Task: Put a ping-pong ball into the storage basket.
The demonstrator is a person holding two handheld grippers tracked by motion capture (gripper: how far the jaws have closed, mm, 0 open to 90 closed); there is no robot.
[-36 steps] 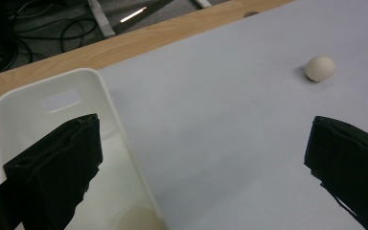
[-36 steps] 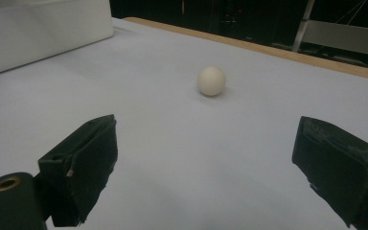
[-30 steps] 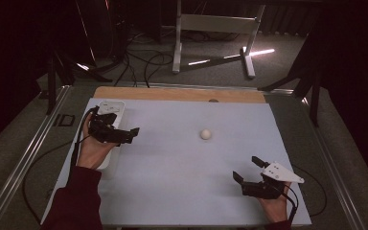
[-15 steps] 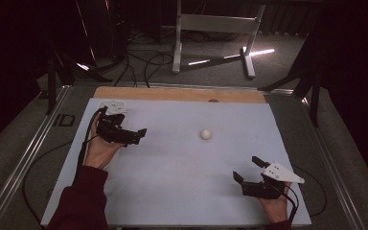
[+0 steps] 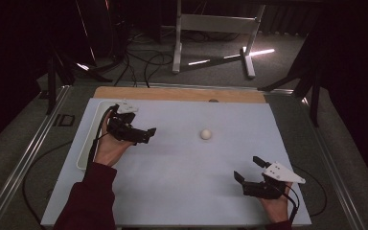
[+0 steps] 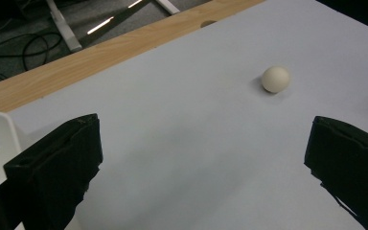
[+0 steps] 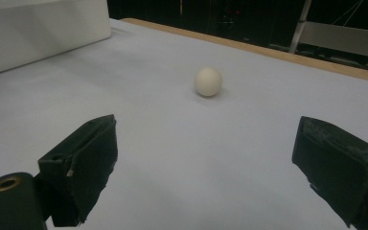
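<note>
On the pale sheet (image 5: pixel 182 163), near centre, lay a small white ball (image 5: pixel 206 134), untouched. Left gripper (image 5: pixel 141 135) spread wide, ball well ahead. Right gripper (image 5: pixel 247 177) likewise spread, empty, near the front edge. White tray (image 5: pixel 87 143) partly hidden under the left hand in the high view; wall plainer in the right gripper view.

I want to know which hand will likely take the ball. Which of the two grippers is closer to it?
The left gripper, open over the white sheet beside the tray, is nearer the ball; the right gripper sits back near the front edge.
</note>
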